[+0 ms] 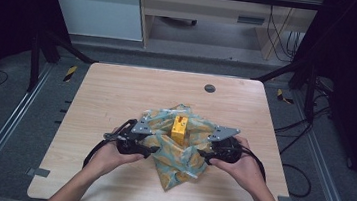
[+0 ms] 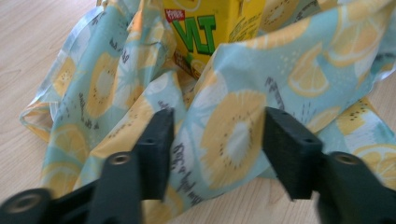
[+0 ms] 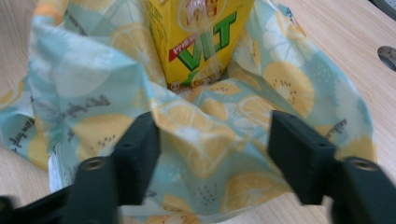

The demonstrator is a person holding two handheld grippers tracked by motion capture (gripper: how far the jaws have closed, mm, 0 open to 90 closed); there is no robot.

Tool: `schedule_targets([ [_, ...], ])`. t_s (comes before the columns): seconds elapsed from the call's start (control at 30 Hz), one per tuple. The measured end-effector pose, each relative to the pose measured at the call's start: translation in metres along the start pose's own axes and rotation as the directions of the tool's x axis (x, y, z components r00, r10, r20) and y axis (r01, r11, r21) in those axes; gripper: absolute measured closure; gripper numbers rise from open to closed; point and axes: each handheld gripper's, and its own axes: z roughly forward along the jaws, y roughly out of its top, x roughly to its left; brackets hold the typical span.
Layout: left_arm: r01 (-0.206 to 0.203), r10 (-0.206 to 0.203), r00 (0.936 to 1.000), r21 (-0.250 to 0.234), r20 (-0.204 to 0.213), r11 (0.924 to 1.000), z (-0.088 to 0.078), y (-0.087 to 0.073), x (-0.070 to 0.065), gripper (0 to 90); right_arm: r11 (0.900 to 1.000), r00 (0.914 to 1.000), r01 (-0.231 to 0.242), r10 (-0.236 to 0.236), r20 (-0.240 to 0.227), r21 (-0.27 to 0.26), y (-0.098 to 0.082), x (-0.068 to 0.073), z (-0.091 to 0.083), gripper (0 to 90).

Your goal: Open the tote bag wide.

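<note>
Fruit-print cloth bracketed by both sets of jaws

The left gripper [image 2: 217, 135] and right gripper [image 3: 215, 140] are held part-open, cloth [image 1: 180, 156] lying between the jaws, unpinched. A yellow carton [image 1: 179, 129] lettered "VIT" is seen upright on the cloth, mid-counter [image 1: 117, 94].

The high view looked forward and down from above the person's side of the wooden table [image 1: 116, 104], far enough back to take in the whole top and the floor beyond. The left gripper view rode low on the left gripper [image 2: 217, 140] — very close to the lemon-print cloth [image 2: 233, 116]. The right gripper view sat just as near, on the right gripper [image 3: 215, 149]. All three shared the cloth and the yellow drink carton [image 3: 201, 37].
</note>
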Motion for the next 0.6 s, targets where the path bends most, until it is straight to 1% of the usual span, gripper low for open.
schedule_targets([
  [0.03, 0.002, -0.002, 1.0, 0.002, -0.004, 1.0, 0.0001, -0.0005, -0.0001, 51.2, 1.0, 1.0, -0.002, 0.002, -0.002, 0.008, -0.0007, -0.0004, -0.0001, 44.9],
  [0.07, 0.003, -0.003, 1.0, 0.005, -0.005, 1.0, 0.0003, -0.0006, -0.0003, 58.4, 1.0, 1.0, 0.001, -0.001, -0.007, 0.011, -0.0014, -0.0013, -0.0001, 50.6],
  [0.1, 0.003, -0.003, 1.0, 0.005, -0.005, 1.0, 0.0003, -0.0006, -0.0003, 62.4, 1.0, 1.0, 0.001, -0.001, -0.007, 0.011, -0.0014, -0.0013, -0.0001, 50.6],
  [0.13, 0.004, -0.004, 0.9999, 0.003, -0.011, 1.0, 0.0006, -0.0005, -0.0004, 62.4, 1.0, 1.0, 0.001, -0.001, -0.006, 0.012, -0.002, -0.0019, 0.0, 54.6],
  [0.17, 0.017, -0.017, 0.9997, -0.005, -0.016, 0.9998, 0.0005, 0.0002, -0.0005, 71.2, 1.0, 1.0, 0.002, -0.002, -0.005, 0.014, -0.003, -0.003, -0.0001, 63.6],
  [0.2, 0.029, -0.03, 0.9994, -0.012, -0.018, 0.9995, 0.0003, 0.0009, -0.0006, 74.2, 1.0, 1.0, -0.001, 0.001, -0.001, 0.017, -0.0034, -0.0035, -0.0003, 67.1],
  [0.33, 0.047, -0.048, 0.9987, -0.043, -0.019, 0.9979, -0.002, 0.004, -0.0012, 85.2, 1.0, 0.9999, -0.015, 0.015, 0.006, 0.006, -0.0047, -0.0064, -0.0021, 81.2],
  [0.43, 0.052, -0.053, 0.9984, -0.056, -0.02, 0.9971, -0.003, 0.0061, -0.0029, 87.8, 1.0, 0.9998, -0.022, 0.022, 0.004, 0.009, -0.0049, -0.0072, -0.0024, 87.1],
  [0.47, 0.055, -0.056, 0.9983, -0.059, -0.017, 0.9967, -0.0029, 0.0065, -0.0037, 88.0, 1.0, 0.9998, -0.022, 0.022, 0.004, 0.012, -0.0049, -0.0074, -0.0024, 88.1],
  [0.6, 0.044, -0.045, 0.9989, -0.052, -0.014, 0.9977, -0.0019, 0.0066, -0.0071, 88.5, 0.999, 0.9995, -0.03, 0.03, 0.005, 0.029, -0.0053, -0.0081, -0.0017, 90.0],
])
